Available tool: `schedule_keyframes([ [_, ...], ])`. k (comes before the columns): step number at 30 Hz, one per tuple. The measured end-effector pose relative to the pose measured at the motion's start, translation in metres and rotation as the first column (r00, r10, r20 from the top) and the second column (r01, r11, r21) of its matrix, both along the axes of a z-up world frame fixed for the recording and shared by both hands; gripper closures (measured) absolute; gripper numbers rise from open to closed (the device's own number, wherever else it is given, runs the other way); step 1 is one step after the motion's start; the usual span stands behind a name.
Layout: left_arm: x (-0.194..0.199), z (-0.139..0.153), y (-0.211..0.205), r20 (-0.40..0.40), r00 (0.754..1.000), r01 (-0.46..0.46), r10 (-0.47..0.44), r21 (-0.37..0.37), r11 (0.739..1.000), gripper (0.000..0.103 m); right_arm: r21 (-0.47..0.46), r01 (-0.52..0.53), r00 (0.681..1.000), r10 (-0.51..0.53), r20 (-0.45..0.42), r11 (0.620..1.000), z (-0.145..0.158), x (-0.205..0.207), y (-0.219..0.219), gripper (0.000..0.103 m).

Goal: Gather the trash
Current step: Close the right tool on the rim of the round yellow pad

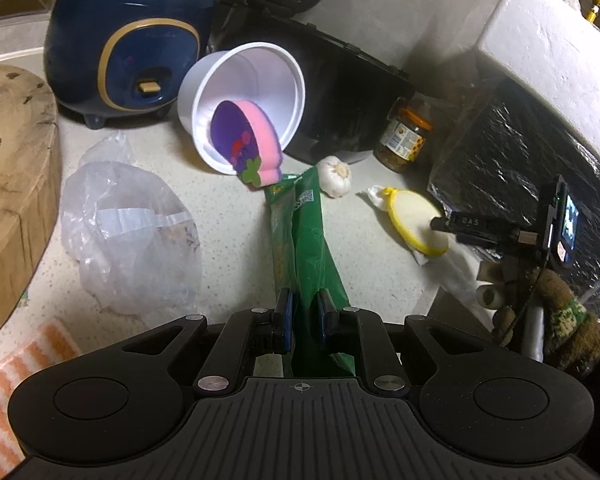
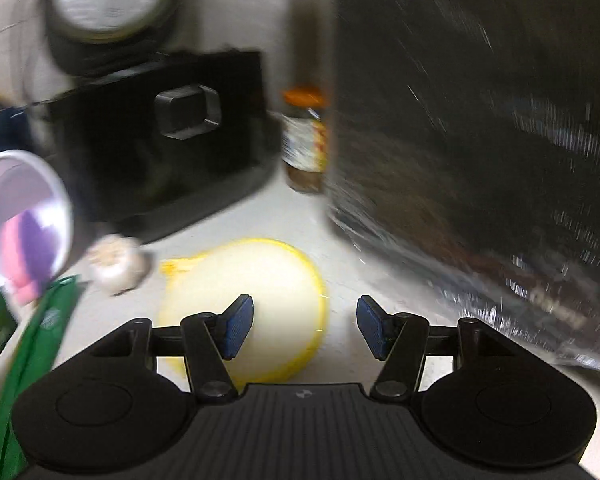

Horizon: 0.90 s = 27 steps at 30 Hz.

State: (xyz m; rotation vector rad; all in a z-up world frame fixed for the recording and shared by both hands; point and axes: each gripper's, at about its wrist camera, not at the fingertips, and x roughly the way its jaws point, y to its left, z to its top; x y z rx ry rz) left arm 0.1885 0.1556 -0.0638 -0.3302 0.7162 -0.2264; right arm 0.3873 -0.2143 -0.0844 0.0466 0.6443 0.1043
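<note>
Left gripper is nearly shut, pads clamped on the lower end of a green wrapper, a crumpled snack packet that runs up and away from the jaws; likely held as collected trash or as the bag other bits go into, can't tell which

Landmark: white cup, lying on its side with mouth toward the camera. A pink and purple sponge spills out of its lip, half in, half out. The wrapper's far tip sits just below the cup, right under the sponge. A garlic bulb lies just right of and below the cup, loose on the counter. Further right of the cup is a yellow-rimmed round pad resting on a white tissue, probably the next trash item

Right gripper has its jaws parted about halfway with nothing between the pads; it hangs over the near right edge of the round pad, apart from it as far as the blurred view allows. Judged step: lining up to pinch pad or tissue, jaws spread so they can straddle the rim

Left of the cup: clear plastic bag slumped on the counter, more likely trash. Behind the cup: blue rice cooker and black appliance. Right of that, a jar against a foil-wrapped box, upright, stored rather than discarded

Risk: pad lies flat, so pads may slide over it
</note>
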Motion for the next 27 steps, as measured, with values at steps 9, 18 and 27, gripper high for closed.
schedule_keyframes([
  [9,0.003,-0.002,-0.004,-0.009,1.0,-0.001,0.001,-0.004,1.0,0.087,0.198,-0.147,0.989,0.15,-0.001,0.969,0.014,-0.039,-0.003,0.102],
  [18,0.004,-0.002,-0.014,-0.003,0.999,0.048,-0.048,-0.012,0.999,0.087,0.176,-0.267,0.964,0.264,0.041,0.947,0.026,-0.084,0.019,0.097],
  [27,0.014,-0.007,-0.012,-0.012,0.999,0.038,-0.039,-0.029,0.999,0.087,-0.023,-0.097,0.995,0.098,0.037,0.995,0.011,-0.011,0.006,0.047],
])
